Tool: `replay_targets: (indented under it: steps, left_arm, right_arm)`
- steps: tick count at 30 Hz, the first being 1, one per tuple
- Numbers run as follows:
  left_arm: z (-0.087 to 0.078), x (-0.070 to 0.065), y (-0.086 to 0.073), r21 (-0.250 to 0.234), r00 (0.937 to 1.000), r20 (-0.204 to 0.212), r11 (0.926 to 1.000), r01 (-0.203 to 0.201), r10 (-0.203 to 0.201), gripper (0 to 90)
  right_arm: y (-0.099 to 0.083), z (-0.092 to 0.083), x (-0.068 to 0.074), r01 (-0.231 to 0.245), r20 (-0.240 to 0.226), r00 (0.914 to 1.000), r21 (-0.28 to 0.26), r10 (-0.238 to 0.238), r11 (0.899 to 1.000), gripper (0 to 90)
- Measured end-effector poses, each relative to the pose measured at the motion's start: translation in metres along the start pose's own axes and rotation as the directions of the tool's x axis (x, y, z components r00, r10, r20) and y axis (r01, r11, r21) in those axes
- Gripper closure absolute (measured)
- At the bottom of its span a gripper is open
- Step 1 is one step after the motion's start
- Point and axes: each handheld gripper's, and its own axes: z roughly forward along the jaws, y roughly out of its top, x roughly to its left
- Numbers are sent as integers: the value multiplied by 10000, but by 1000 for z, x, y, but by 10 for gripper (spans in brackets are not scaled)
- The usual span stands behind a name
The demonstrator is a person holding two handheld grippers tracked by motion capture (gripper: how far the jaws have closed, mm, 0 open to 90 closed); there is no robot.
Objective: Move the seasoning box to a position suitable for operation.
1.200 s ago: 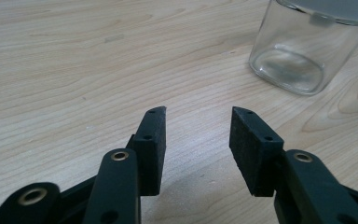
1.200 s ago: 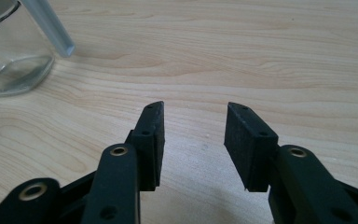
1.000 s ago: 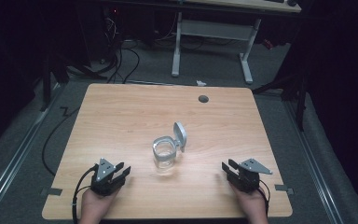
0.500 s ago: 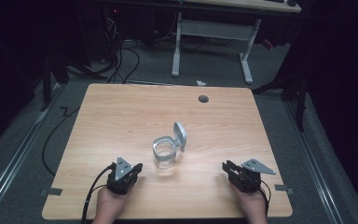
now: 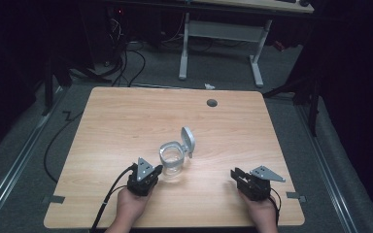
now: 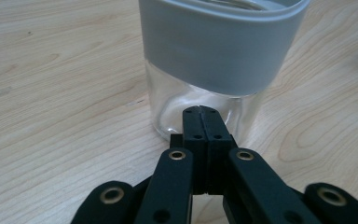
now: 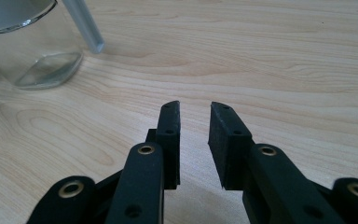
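Glass jar (image 5: pixel 173 162): we count one, with one grey hinged lid (image 5: pixel 188 141) standing open, near the front middle of one wooden table (image 5: pixel 126 121), and two grippers. Our left gripper (image 5: pixel 150 175) has its jaws pressed together, empty, with the tips just at the jar's lower wall; in the left gripper view the jar (image 6: pixel 214 70) rises right behind them, and we cannot tell whether they touch. A second ago this gripper sat farther left, jaws apart. Our right gripper (image 5: pixel 239 176) sits well apart, jaws narrowly spread after closing partway on nothing.
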Motion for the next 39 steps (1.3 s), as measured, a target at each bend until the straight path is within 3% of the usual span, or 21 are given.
replay_targets:
  steps: [4,7,10,12,13,14,16,22,27,30,39]
  left_arm:
    - [2,-10,-2,118,9996,295,9999,-54,50,900]
    - [9,-25,-9,339,9976,661,9992,-213,190,900]
    - [10,-29,-11,336,9972,733,9992,-205,180,900]
    - [8,-24,-11,308,9977,654,9993,-223,203,900]
    - [7,-13,-8,260,9994,338,9996,-117,109,900]
    - [7,-13,-8,260,9994,338,9996,-117,109,900]
    - [8,1,-3,130,10000,-26,9999,-36,36,900]
    - [30,26,14,-190,9984,-547,9997,150,-160,900]
    - [47,25,20,-252,9987,-324,9989,391,-400,900]
    - [48,24,20,-237,9988,-213,9988,426,-431,900]
    - [38,14,15,-120,9992,75,9991,398,-397,900]
  right_arm:
    - [0,1,0,26,-42,10000,29,-26,10000,738]
    - [-1,2,1,54,-39,10000,66,-54,10000,737]
    - [-1,1,0,56,-46,10000,71,-55,10000,737]
    - [-1,1,0,29,-62,10000,83,-28,10000,738]
    - [-1,0,0,-11,-47,10000,90,11,10000,738]
    - [-1,0,0,-11,-47,10000,90,11,10000,738]
    - [-2,0,-2,-14,-47,10000,100,14,9999,740]
    - [-2,2,0,47,-94,9999,149,-46,9999,744]
    - [-3,5,2,96,-102,9999,250,-94,9996,744]
    - [-4,6,1,81,-81,9999,292,-79,9995,744]
    - [-4,6,2,97,-109,9999,322,-94,9994,744]
